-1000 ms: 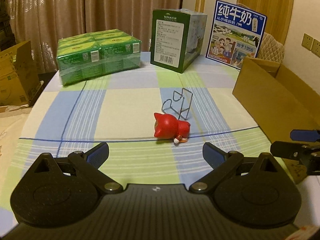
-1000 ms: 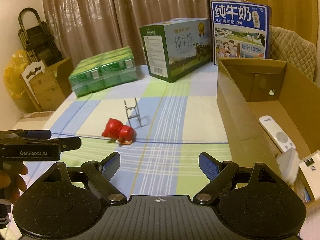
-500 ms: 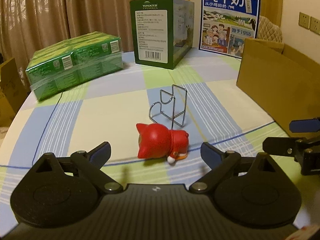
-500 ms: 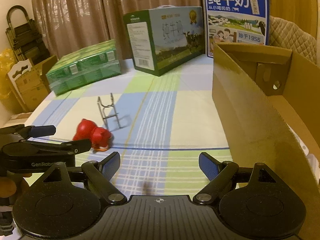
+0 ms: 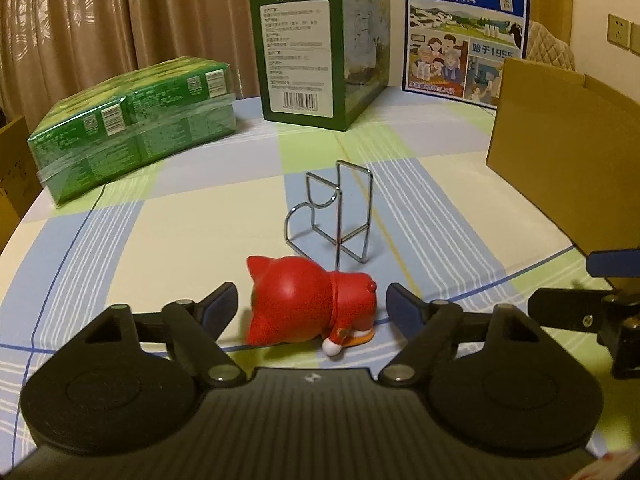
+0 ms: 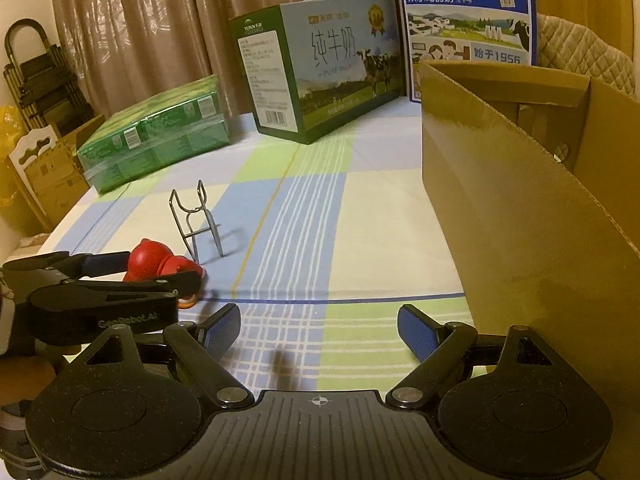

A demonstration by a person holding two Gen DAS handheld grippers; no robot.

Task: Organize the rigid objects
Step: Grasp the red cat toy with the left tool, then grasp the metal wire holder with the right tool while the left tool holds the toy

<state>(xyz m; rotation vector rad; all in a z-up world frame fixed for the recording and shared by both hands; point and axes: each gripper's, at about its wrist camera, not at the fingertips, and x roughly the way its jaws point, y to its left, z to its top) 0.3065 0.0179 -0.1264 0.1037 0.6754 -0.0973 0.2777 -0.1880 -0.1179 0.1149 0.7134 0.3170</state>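
Note:
A red cat figurine [image 5: 308, 300] lies on its side on the checked tablecloth. My left gripper [image 5: 312, 308] is open with the figurine between its two blue pads, which stand a little off its sides. In the right wrist view the figurine [image 6: 154, 260] shows between the left gripper's fingers [image 6: 120, 276]. A wire rack [image 5: 332, 212] stands just behind the figurine; it also shows in the right wrist view [image 6: 196, 220]. My right gripper [image 6: 320, 330] is open and empty, low over the cloth beside the cardboard box [image 6: 520, 208].
The open cardboard box [image 5: 560, 140] stands at the right. At the back are a green wrapped pack [image 5: 132, 128], a green milk carton box [image 5: 320, 48] and a blue milk poster box [image 5: 464, 28]. Cardboard boxes [image 6: 44, 180] sit off the table's left.
My left gripper has moved forward and lower until the red figurine sits between its open pads. My right gripper has dropped lower beside the box wall, hiding the box's contents.

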